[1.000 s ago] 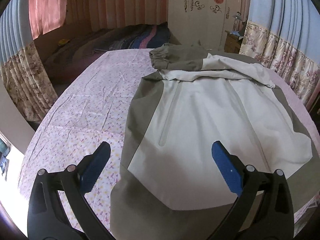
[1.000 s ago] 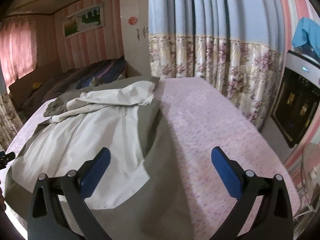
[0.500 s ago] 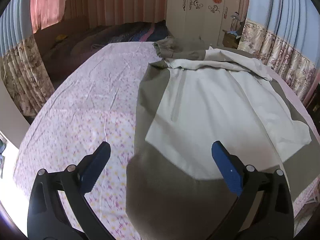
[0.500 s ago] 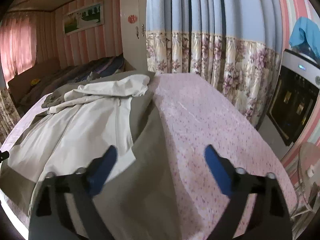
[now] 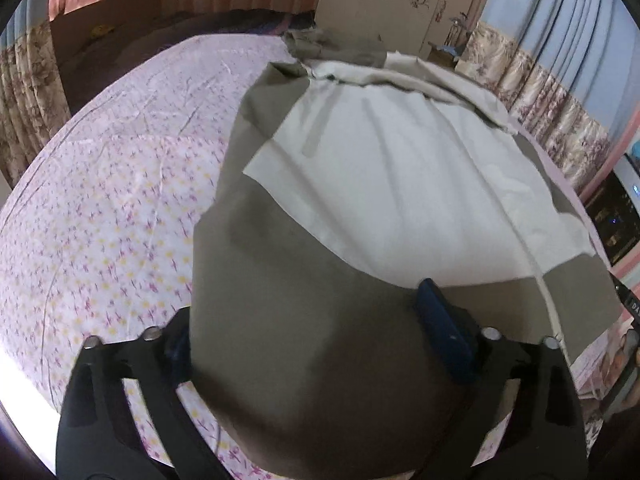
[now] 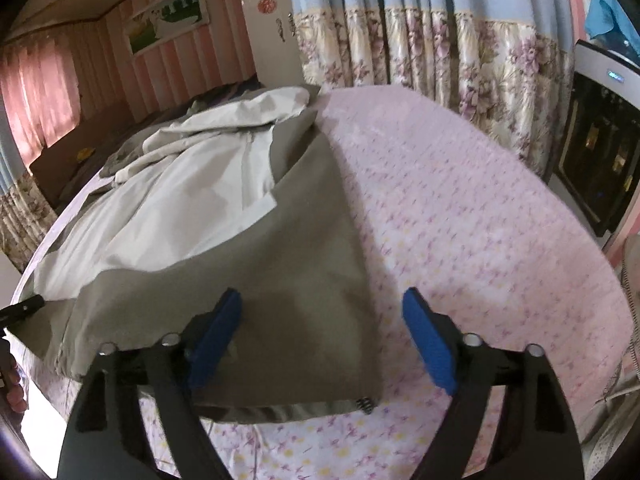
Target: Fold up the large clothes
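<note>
An olive and cream jacket lies spread flat on a bed with a pink flowered sheet, its hem nearest me. My left gripper is at the hem's left corner. Its jaws are closing with olive fabric between them; the left finger is hidden under the cloth and the right blue pad rests on top. In the right wrist view the jacket shows its right hem corner between the closing jaws of my right gripper. Neither pair of pads visibly presses the cloth.
Flowered curtains hang beyond the bed's right side, with a dark appliance beside them. A wardrobe and a dark sofa stand past the far end. A person's hand shows at the left edge.
Both grippers have come down and forward onto the jacket's near hem. Their jaws have narrowed, the right more than the left. The left finger has slipped under the cloth.
</note>
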The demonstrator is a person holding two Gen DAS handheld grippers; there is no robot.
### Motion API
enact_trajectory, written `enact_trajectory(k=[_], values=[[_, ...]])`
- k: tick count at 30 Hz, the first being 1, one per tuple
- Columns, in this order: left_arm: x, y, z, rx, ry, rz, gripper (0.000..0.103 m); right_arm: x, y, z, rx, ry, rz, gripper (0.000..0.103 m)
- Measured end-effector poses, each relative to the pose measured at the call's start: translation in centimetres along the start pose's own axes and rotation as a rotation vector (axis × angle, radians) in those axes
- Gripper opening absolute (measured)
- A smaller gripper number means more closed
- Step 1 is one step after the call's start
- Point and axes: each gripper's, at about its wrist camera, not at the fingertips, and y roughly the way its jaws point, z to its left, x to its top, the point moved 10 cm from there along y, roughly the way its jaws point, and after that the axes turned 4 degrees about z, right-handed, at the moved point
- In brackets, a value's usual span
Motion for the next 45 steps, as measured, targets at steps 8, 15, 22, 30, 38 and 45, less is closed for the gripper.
enact_trajectory(k=[8,15,22,30,38,45], values=[[-0.4,-1.0,-0.3,0.032,0.043,-0.006,0.034,-1.4,1.0,1.3,-0.025,-0.062,0.033,0.023],[1.8,-4.0,-1.7,-0.002,0.103,-0.076,0.014,1.3,-1.5,1.8,0.071,-0.027,-0.054,0.008],[5.8,-9.8,-1.7,-0.116,0.015,-0.200,0.008,7.5,-8.6,1.3,0.111,0.001,-0.277,0.006],[9.4,-11.9,-1.0,-0.111,0.009,-0.240,0.017,11.9,-8.4,1.5,0.152,-0.003,-0.298,0.006],[19.5,-12.7,-2.6,-0.100,0.092,-0.326,0.021,22.9,-6.2,2.9,0.188,-0.021,-0.350,0.005],[31.5,-4.8,-3.4,-0.022,0.155,-0.251,0.020,37.3,0.6,3.5,0.139,-0.030,-0.320,0.000]])
